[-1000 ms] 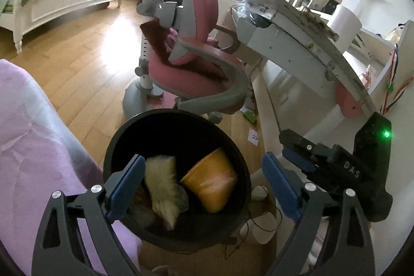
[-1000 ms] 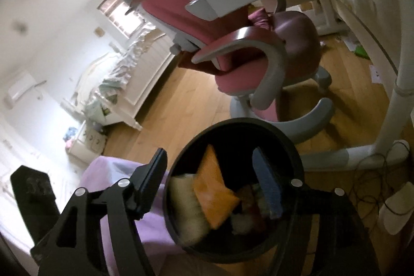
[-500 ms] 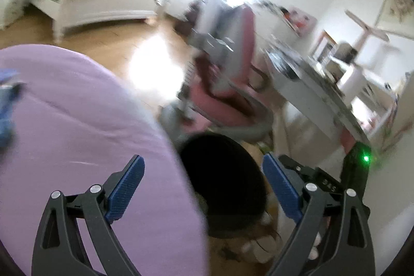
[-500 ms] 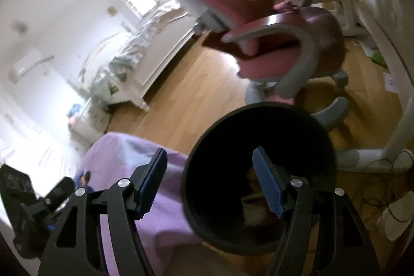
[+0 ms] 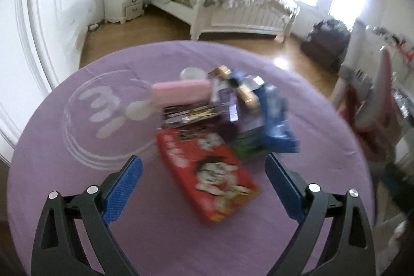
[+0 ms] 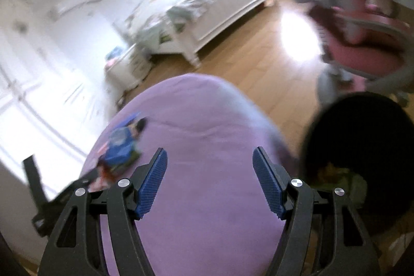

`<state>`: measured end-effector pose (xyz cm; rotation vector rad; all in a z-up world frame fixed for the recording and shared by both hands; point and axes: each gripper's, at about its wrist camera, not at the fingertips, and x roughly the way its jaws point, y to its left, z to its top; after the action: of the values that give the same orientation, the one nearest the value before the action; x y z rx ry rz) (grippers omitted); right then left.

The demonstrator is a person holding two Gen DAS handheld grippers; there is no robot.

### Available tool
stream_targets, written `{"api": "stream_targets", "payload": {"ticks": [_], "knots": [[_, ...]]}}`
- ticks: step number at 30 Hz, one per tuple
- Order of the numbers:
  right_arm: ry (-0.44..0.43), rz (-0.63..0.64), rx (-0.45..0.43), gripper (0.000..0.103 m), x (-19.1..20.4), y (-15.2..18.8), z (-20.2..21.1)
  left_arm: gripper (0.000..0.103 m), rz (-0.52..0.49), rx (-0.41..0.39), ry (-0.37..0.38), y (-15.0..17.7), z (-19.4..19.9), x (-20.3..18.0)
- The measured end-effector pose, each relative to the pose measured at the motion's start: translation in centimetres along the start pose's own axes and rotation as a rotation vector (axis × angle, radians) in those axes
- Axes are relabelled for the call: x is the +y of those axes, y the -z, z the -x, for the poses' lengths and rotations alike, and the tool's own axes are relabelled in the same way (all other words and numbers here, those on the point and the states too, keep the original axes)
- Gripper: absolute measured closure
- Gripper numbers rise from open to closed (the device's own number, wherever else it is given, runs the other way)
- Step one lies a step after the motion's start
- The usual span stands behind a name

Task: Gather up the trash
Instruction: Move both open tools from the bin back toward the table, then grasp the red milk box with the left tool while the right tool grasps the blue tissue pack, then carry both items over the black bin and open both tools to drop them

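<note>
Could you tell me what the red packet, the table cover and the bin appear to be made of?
Red packet: probably printed plastic film, flat and glossy with cartoon print; blur leaves it open. Table cover: matte purple cloth, showing soft creases and a faded white print. Bin: dark and round, likely plastic, though too dark and blurred to tell.

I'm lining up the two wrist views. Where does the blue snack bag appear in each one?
Left wrist: blue snack bag right of centre, on the pile's right edge.
Right wrist: lower left, left of the right gripper.
Shared landmark: purple tablecloth; also the white bed.
</note>
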<state>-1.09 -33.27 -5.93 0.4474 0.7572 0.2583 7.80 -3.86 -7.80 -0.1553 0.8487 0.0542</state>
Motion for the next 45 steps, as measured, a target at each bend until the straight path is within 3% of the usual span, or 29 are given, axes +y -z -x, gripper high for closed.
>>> {"api": "stream_targets", "payload": {"ticks": [4,12,17,22,25,27,28,33,37,41,45], "knots": [[-0.061,0.114,0.046,0.034,6.0,0.2,-2.5,0.007,0.005,0.046,0.1,-0.3,-1.3,2.5],[-0.103,0.237,0.113,0.034,13.9,-1.4,-8.4,0.018,-0.093,0.052,0.175,0.2,0.2,5.0],[-0.028,0.298,0.183,0.034,16.9,-2.4,-14.0,0.016,-0.081,0.091,0.241,0.5,0.4,7.6],[0.011,0.285,0.242,0.038,16.7,-1.7,-17.4,0.014,-0.066,0.106,0.21,0.2,0.1,7.4],[-0.008,0.271,0.223,0.054,15.9,-1.0,-16.8,0.013,-0.108,0.081,0.195,0.1,0.0,6.2],[-0.025,0.268,0.198,0.058,15.4,-0.7,-15.9,0.019,-0.12,0.077,0.185,0.0,-0.3,5.9],[-0.037,0.263,0.187,0.059,15.2,-0.6,-15.3,0.044,-0.113,0.091,0.195,-0.1,-0.7,5.8],[-0.09,0.221,0.13,0.06,13.4,-0.3,-11.4,0.048,-0.042,0.054,0.264,0.2,0.0,7.0],[-0.135,0.179,0.082,0.06,12.0,-0.4,-7.9,0.048,-0.054,-0.012,0.279,0.5,2.4,6.7],[-0.159,0.149,0.024,0.06,10.6,-0.9,-4.6,0.048,-0.06,-0.056,0.321,0.3,4.5,5.8],[-0.149,0.128,-0.033,0.06,8.4,-1.4,-1.2,0.048,-0.094,-0.09,0.388,-0.2,6.3,2.5]]}}
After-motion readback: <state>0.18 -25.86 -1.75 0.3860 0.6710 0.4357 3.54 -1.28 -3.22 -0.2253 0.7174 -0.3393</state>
